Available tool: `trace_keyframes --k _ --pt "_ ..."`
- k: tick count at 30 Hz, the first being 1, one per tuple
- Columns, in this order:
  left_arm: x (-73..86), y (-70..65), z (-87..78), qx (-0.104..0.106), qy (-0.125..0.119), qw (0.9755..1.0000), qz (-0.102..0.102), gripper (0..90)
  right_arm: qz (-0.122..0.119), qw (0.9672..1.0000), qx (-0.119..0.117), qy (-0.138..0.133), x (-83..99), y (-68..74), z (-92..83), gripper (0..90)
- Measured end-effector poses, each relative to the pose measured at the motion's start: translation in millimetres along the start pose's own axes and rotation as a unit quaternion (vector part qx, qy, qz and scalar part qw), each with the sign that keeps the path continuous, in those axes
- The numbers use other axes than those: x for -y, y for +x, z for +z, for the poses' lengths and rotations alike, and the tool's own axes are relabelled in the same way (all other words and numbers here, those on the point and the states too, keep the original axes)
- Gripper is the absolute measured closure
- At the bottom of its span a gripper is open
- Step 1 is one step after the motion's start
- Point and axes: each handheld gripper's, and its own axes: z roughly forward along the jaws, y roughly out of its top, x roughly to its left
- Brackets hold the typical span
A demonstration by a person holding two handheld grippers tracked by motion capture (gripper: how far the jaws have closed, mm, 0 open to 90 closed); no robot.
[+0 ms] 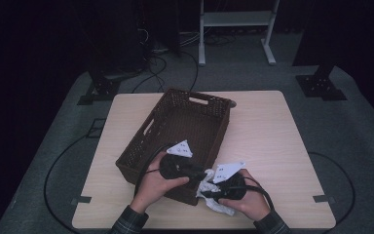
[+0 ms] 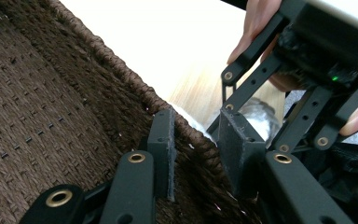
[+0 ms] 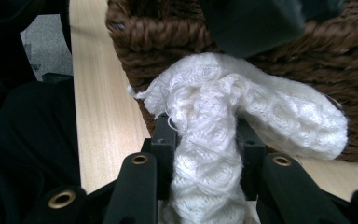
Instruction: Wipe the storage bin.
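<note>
A brown wicker basket stands on the light wood table. My right gripper is at the basket's near right corner, outside it, shut on a white knitted cloth. In the right gripper view the cloth bulges out of the right gripper against the basket wall. My left gripper hovers over that same corner. Seen from the left gripper view, the left gripper is open astride the basket rim, and a bit of the cloth shows beyond it.
The basket's inside looks bare where it shows. Bare tabletop lies to the right of the basket. Cables run on the grey floor around the table, and a white stand is behind it.
</note>
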Motion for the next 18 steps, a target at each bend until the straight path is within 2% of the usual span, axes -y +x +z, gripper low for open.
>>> trace_keyframes --k 4,8,16,18 --pt "-0.1 0.3 0.0 0.000 0.000 1.0000 0.003 65.9 0.003 0.9999 -0.002 0.012 3.1 -1.5 7.2 67.3" --pt "0.0 0.1 0.0 0.000 0.000 1.0000 0.001 65.9 -0.004 0.9992 0.001 0.039 8.2 -2.4 18.4 67.2" --pt "0.5 0.5 -0.2 0.002 -0.003 1.0000 -0.001 65.7 0.005 0.9981 -0.001 0.061 15.7 -5.9 30.2 67.3" --pt "0.8 1.6 -0.8 0.007 -0.003 1.0000 -0.001 65.4 0.000 0.9982 -0.001 0.060 16.7 -6.8 29.2 67.2"
